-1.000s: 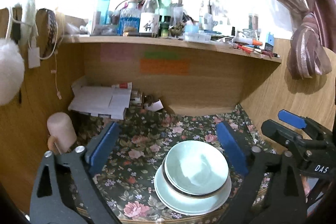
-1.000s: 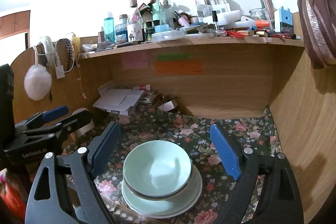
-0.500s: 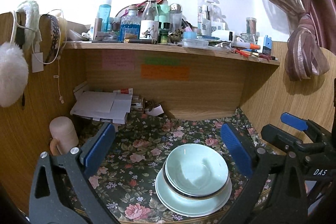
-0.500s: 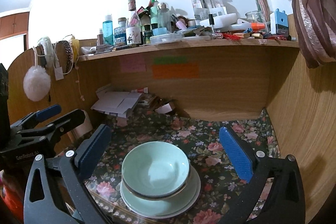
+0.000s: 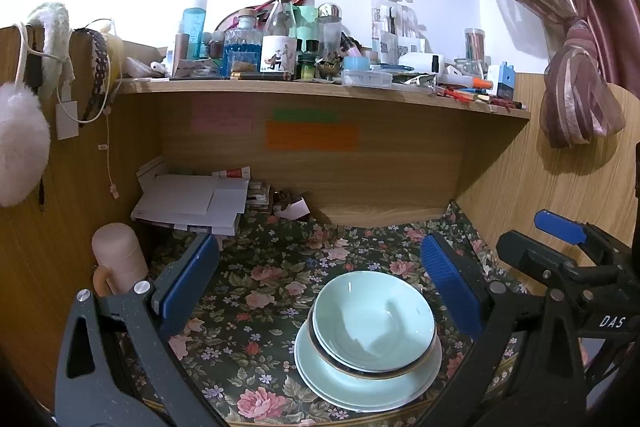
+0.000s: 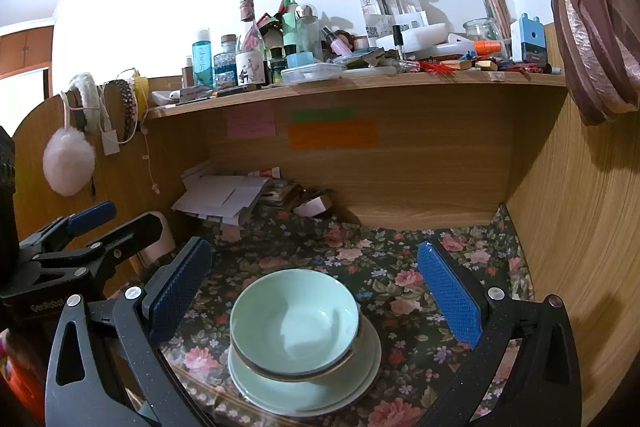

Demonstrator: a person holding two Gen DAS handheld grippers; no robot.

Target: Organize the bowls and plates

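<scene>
A pale green bowl (image 5: 372, 319) with a dark gold rim sits stacked on pale green plates (image 5: 344, 387) near the front edge of the floral-clothed desk; it looks like two bowls nested. The stack also shows in the right wrist view, bowl (image 6: 294, 321) on plate (image 6: 320, 391). My left gripper (image 5: 320, 285) is open and empty, held back from the stack, which lies toward its right finger. My right gripper (image 6: 314, 289) is open and empty, with the stack low between its fingers. Each gripper shows at the edge of the other's view.
A floral cloth (image 5: 264, 291) covers the desk inside a wooden alcove. Papers and boxes (image 5: 192, 203) lie at the back left. A pink cylinder (image 5: 118, 263) stands at the left wall. A crowded shelf of bottles (image 5: 280, 39) runs overhead. A curtain (image 5: 576, 83) hangs at the right.
Both grippers have drawn back and up from the stack, widening the view. The bowl and plates have not moved. Both grippers stay open.
</scene>
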